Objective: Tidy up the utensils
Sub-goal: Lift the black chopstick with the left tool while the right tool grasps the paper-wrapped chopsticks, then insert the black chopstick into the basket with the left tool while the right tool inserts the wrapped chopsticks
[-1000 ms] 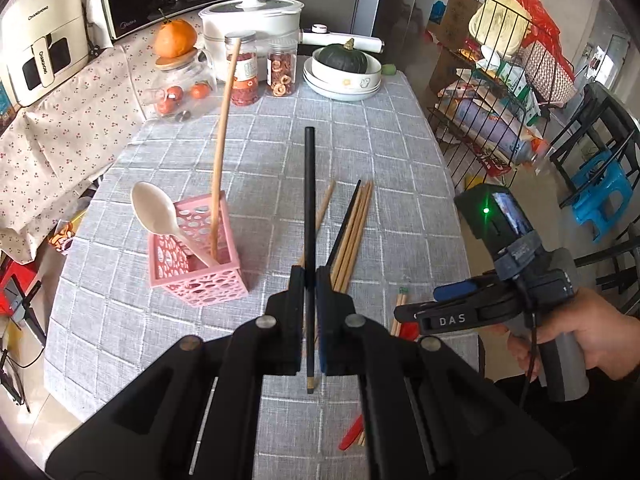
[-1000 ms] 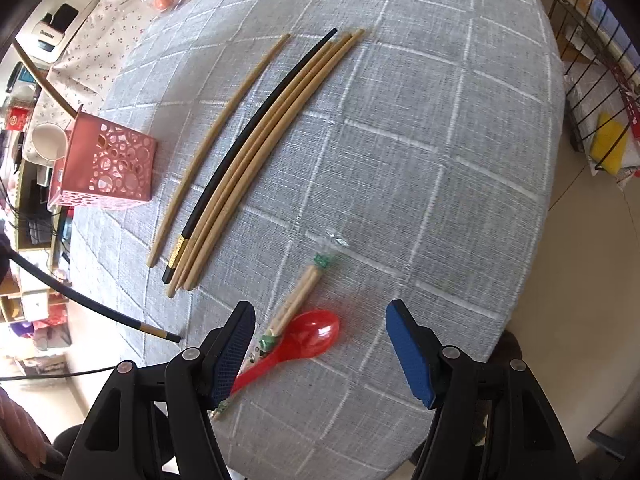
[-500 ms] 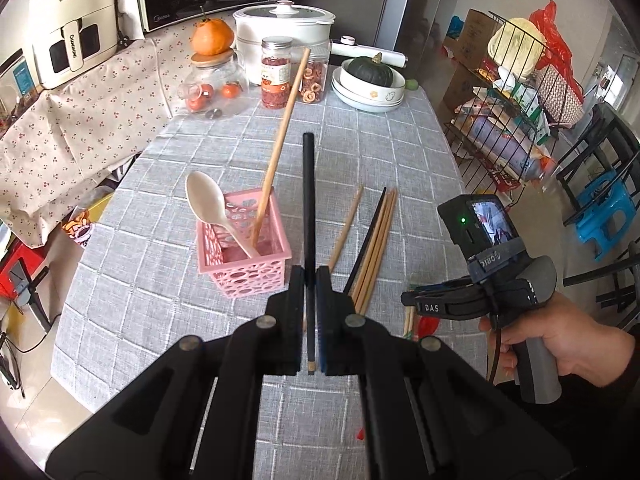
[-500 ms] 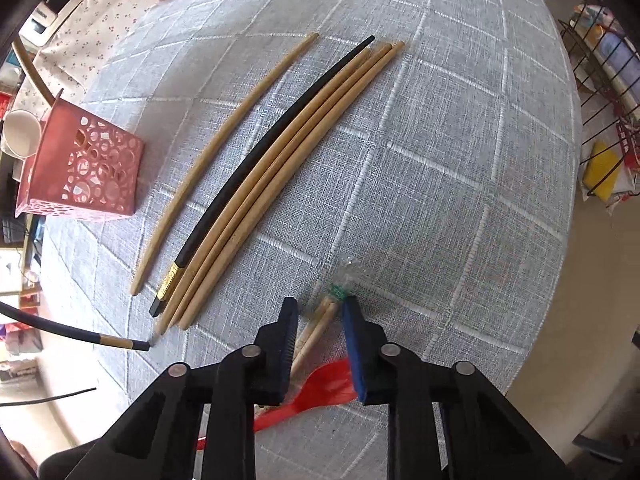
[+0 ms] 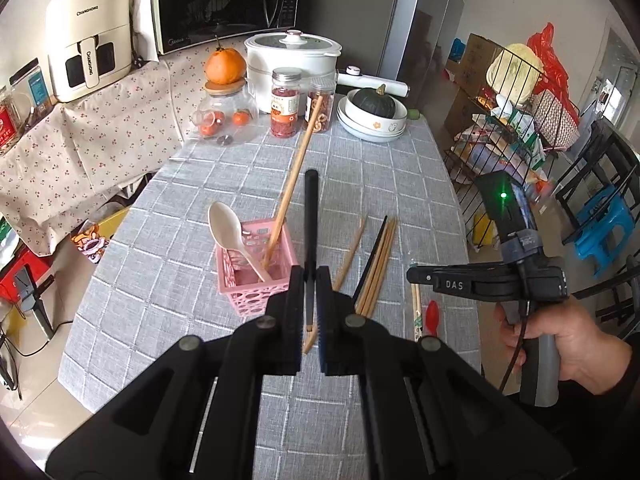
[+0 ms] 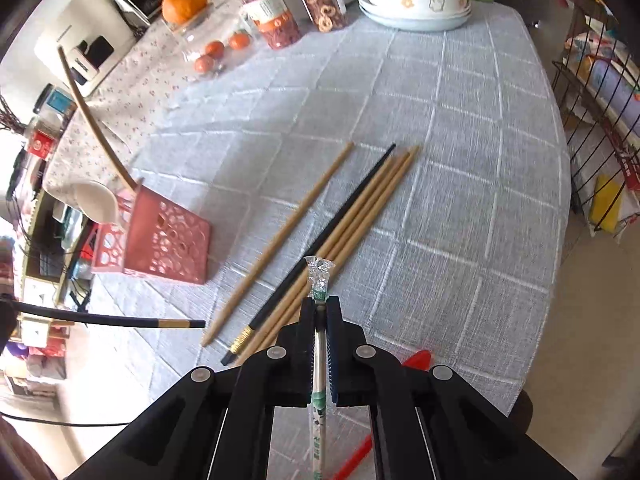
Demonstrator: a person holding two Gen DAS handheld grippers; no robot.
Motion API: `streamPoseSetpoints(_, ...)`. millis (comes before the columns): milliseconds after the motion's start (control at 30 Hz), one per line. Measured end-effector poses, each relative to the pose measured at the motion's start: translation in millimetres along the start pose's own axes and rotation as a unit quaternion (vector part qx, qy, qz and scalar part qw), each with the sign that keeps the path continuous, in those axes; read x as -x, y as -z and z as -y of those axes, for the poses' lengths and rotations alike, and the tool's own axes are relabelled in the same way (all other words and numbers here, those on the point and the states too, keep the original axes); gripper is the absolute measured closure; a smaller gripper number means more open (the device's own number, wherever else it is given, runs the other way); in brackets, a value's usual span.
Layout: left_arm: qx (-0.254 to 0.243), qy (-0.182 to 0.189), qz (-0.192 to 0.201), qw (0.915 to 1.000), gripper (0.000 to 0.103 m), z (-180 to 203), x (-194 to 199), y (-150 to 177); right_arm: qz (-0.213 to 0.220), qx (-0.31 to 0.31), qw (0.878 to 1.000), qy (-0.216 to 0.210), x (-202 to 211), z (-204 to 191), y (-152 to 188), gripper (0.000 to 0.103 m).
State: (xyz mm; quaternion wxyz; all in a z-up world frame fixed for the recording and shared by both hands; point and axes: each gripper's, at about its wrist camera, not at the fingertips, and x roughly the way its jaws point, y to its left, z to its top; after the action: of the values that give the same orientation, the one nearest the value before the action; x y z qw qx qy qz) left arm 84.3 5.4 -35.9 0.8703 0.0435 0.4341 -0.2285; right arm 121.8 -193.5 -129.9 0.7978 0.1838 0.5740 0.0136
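My left gripper [image 5: 309, 280] is shut on a black chopstick [image 5: 310, 216] and holds it above the table, just right of the pink basket [image 5: 256, 276]. The basket holds a white spoon [image 5: 226, 226] and a wooden chopstick [image 5: 294, 176]. My right gripper [image 6: 319, 308] is shut on a wrapped pair of chopsticks [image 6: 318, 280], lifted off the cloth. Several wooden chopsticks [image 6: 360, 208] and one black chopstick [image 6: 320, 248] lie on the table. A red spoon [image 6: 418, 360] lies under my right gripper.
Jars [image 5: 285, 104], a glass pot with an orange [image 5: 225, 66], a white cooker [image 5: 292, 56] and bowls with a squash [image 5: 374, 110] stand at the table's far end. A wire rack [image 5: 504, 136] stands to the right.
My right gripper closed on the wrapped chopsticks and lifted them. My left gripper moved with the black chopstick toward the pink basket.
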Motion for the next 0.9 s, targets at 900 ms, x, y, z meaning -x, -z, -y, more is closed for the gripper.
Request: streamPoseSetpoints(900, 0.005, -0.07, 0.172, 0.9826, 0.097, -22, 47, -26, 0.265, 0.104, 0.956, -0.067, 163, -55, -9, 0.098)
